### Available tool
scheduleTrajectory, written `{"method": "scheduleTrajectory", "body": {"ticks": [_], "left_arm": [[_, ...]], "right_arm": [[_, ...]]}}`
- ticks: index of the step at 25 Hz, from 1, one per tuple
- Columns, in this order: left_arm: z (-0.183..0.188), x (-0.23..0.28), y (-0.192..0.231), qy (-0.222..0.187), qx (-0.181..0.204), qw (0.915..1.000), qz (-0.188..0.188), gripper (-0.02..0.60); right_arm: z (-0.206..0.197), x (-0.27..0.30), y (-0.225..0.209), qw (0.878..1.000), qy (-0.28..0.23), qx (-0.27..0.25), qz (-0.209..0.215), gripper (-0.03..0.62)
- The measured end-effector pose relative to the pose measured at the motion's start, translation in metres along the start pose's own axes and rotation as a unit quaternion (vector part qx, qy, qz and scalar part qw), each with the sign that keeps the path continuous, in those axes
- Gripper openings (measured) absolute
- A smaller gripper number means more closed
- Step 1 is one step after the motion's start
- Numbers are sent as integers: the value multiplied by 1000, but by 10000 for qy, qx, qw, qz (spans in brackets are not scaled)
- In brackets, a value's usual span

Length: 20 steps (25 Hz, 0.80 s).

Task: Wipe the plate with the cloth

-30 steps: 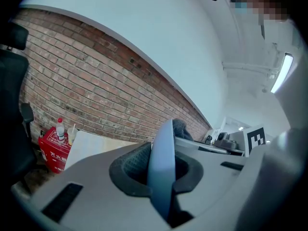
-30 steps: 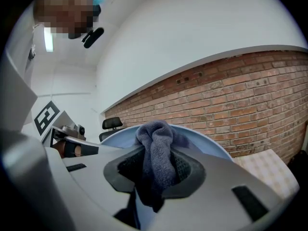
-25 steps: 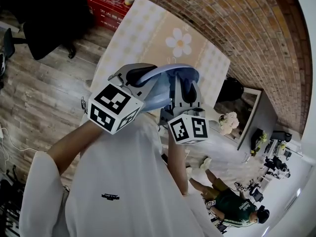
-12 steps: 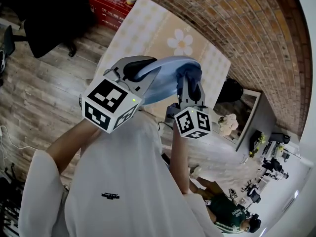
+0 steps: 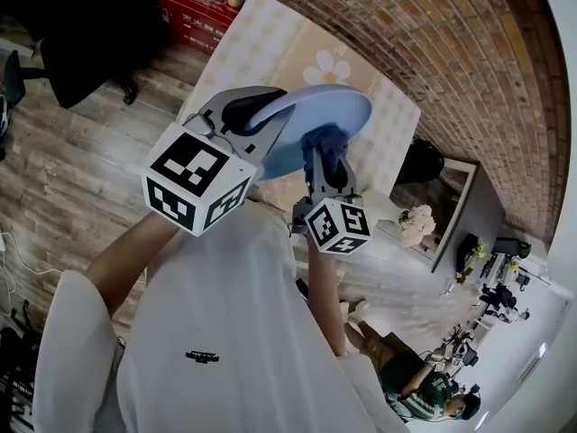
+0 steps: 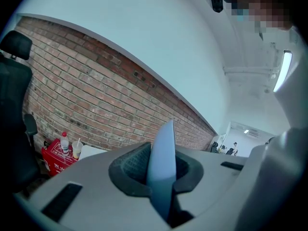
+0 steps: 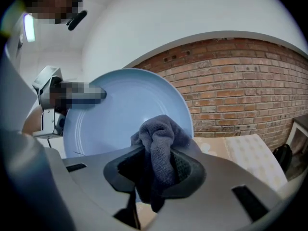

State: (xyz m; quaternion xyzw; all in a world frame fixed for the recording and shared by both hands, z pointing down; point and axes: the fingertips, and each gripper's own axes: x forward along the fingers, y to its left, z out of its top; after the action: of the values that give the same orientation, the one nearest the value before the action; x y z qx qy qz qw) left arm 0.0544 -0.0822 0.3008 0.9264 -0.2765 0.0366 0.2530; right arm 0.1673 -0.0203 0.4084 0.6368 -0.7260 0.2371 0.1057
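Main risk: the light blue plate (image 5: pixel 335 106) is held by its rim only. The left gripper (image 5: pixel 255 115) has its fingers closed on the edge, with the rest of the disc cantilevered past the fingertips in mid-air. A hard push from the cloth far from those fingers would lever the plate in the pads, so it could rotate or slip out, with the flower-print table (image 5: pixel 270 39) and wood floor (image 5: pixel 81 179) well below. Second risk: the dark grey-blue cloth (image 7: pixel 161 143) is a small wad pinched between the right gripper (image 7: pixel 156 177) fingers, and only a short tuft sticks out beyond the tips. Too flat an approach and the hard jaw tips scrape the plate instead of fabric, or a dragging stroke pulls the wad loose. The cloth sits against or just off the plate's face, on the half nearer the right fingers; I can't confirm contact. Pose: both forearms are raised in front of the torso. The left gripper points up and away with the plate edge-on between its fingers and tilted. The right gripper is just beside it, aimed up at the plate's face.
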Motion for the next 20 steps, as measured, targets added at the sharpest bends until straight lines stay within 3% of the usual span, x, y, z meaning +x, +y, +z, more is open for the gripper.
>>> {"method": "scheduleTrajectory", "body": {"ticks": [11,20], "left_arm": [[10,3,9,-203,-21,9997,99,48],[5,1,9,-272,-76,9995,147,48]], "right_arm": [[-25,3,51,9977,314,34,607,117],[-25,-5,121,9823,378,-178,1828,117]]}}
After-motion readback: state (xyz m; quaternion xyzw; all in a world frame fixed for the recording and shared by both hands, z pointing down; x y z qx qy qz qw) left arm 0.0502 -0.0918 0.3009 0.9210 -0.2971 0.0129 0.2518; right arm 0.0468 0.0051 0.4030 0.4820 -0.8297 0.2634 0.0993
